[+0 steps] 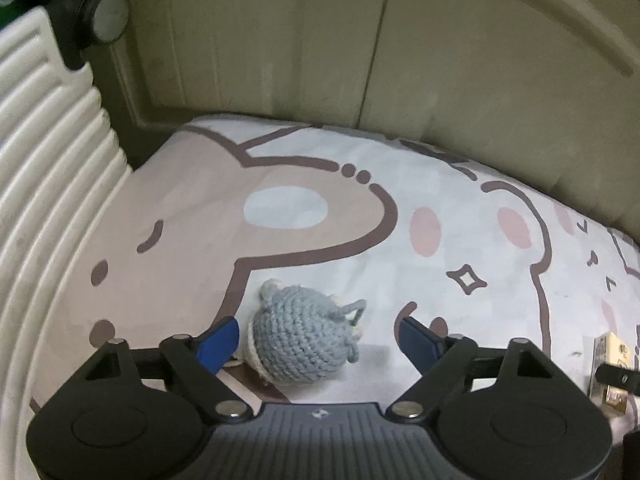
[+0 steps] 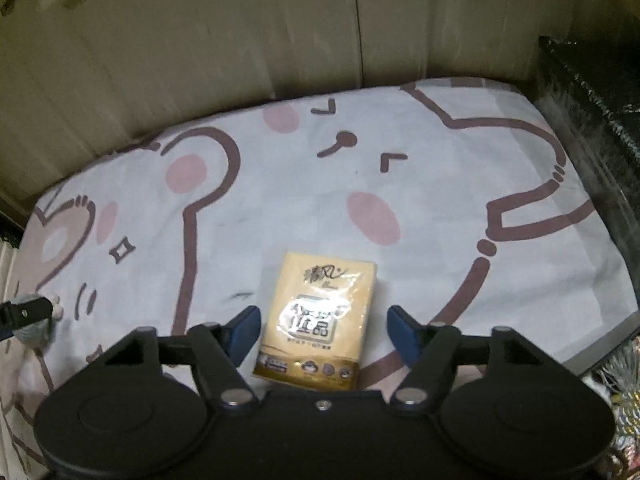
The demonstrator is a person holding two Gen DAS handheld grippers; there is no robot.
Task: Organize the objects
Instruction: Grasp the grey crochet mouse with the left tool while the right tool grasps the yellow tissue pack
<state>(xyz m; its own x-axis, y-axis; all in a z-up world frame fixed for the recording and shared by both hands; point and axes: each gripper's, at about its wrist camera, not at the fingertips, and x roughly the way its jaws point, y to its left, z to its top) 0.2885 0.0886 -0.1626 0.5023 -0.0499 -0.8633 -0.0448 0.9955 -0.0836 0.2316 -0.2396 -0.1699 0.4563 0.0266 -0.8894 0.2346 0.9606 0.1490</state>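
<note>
A: How far along are you?

B: Barely started. Your left gripper (image 1: 318,338) straddles the crocheted toy (image 1: 302,334), unclenched; right gripper (image 2: 322,330) brackets the tissue pack (image 2: 318,320), unclenched. Both lie at six o'clock on the cartoon mat (image 2: 400,184), unsorted.

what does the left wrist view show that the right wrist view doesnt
Only the left wrist view shows the white ribbed panel, the round black knob, and the left gripper straddling the blue crocheted toy; its pads appear clear of it.

Only the right wrist view shows the right gripper around the yellow tissue pack, apparently not pressing it, and the dark object along the mat's edge.

Both show the cartoon bear mat, the beige wall, and each other's item at the frame edge.
</note>
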